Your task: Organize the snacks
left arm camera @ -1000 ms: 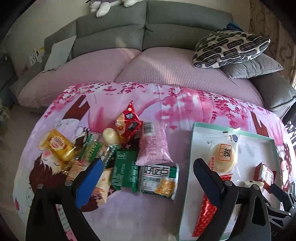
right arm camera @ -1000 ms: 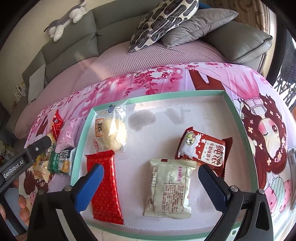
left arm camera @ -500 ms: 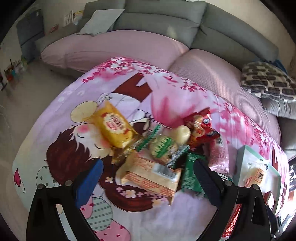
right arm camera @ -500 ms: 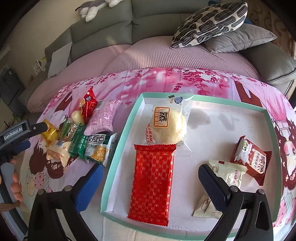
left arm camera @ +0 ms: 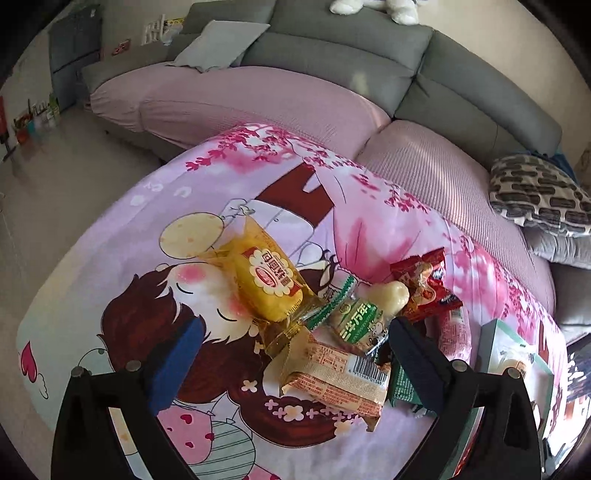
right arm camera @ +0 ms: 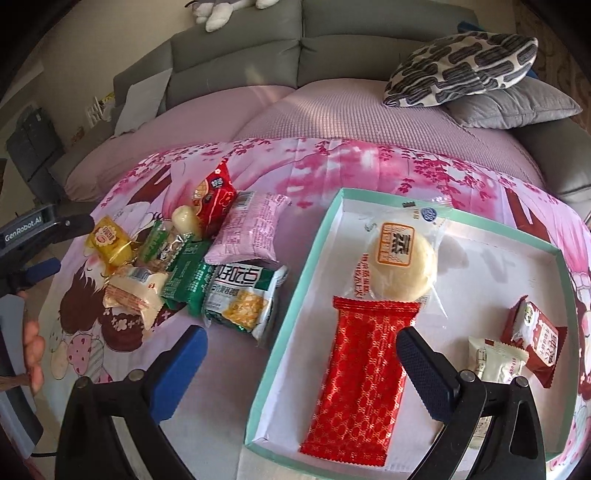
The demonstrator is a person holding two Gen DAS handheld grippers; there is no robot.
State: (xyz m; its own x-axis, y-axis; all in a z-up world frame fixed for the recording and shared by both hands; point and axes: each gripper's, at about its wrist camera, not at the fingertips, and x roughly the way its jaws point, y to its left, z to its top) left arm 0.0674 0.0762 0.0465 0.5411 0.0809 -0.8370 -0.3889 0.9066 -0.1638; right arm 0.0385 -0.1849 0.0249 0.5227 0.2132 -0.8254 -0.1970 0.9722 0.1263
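Note:
A heap of loose snacks lies on the pink cartoon cloth: a yellow cake pack [left arm camera: 267, 282] [right arm camera: 109, 240], a tan wafer pack [left arm camera: 338, 380] [right arm camera: 135, 291], a green-white pack [left arm camera: 360, 317], a red pack [left arm camera: 424, 286] [right arm camera: 214, 195], a pink pack [right arm camera: 251, 229] and a corn snack bag [right arm camera: 243, 299]. My left gripper [left arm camera: 291, 363] hovers open just before the wafer pack, holding nothing. The mint-rimmed tray [right arm camera: 295, 295] holds a round bun [right arm camera: 404, 258], a long red packet [right arm camera: 364, 380], a cream pack [right arm camera: 495, 362] and a red-white pack [right arm camera: 539, 339]. My right gripper [right arm camera: 301, 365] hangs open over the tray's left rim.
A grey sofa with pink seat covers [left arm camera: 258, 107] curves behind the table. A patterned cushion [right arm camera: 461, 66] and grey pillow [right arm camera: 517, 107] lie at the right. A plush toy [right arm camera: 221, 11] sits on the sofa back. A hand [right arm camera: 33, 350] holds the left gripper's handle.
My left gripper has swung left from the tray side to the far end of the snack heap. My right gripper has shifted left from the tray's middle to its left rim.

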